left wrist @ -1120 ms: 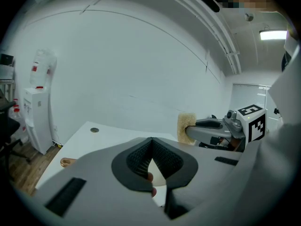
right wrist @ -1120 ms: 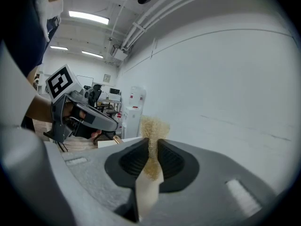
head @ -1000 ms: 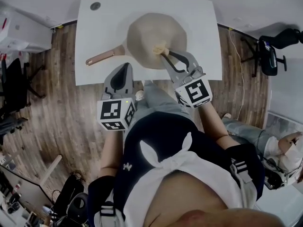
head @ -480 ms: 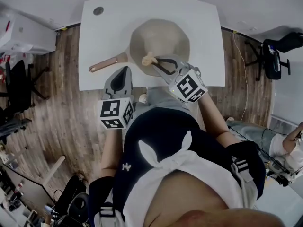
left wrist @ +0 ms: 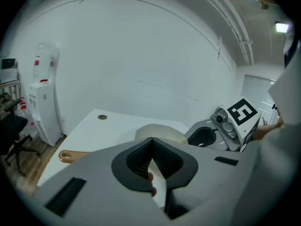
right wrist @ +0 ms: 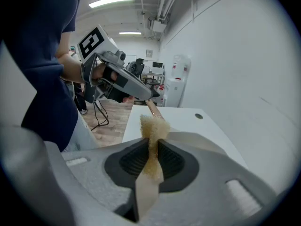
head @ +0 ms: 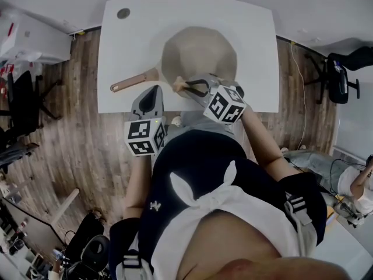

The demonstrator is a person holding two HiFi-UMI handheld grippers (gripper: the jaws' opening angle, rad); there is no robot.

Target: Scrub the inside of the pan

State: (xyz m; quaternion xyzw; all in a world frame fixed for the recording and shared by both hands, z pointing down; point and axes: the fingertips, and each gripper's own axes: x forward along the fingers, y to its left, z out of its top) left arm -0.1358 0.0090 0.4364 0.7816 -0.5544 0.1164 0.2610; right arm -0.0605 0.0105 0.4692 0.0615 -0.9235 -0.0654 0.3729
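Yellow sponge [right wrist: 153, 125]: one, pinched hard in my right claw [right wrist: 152, 139], tuft standing proud of the tips. It sits at the near rim of the pan; whether it touches I cannot tell.

Pan [head: 201, 51]: one, pale inside, flat on the white counter [head: 125, 45] ahead of both claws.

Handle [head: 131, 81]: copper-coloured, running out to the left, just ahead of my left claw [left wrist: 151, 138].

Left claw: closed tight, nothing in it, clear of the handle.

Handling note, my judgement: steady the pan first by opening the left claw onto the handle, or it may skate under the strokes. Then tip the right claw down so the tuft, not the hard tips, meets the inside. Work in overlapping circles from rim to middle.
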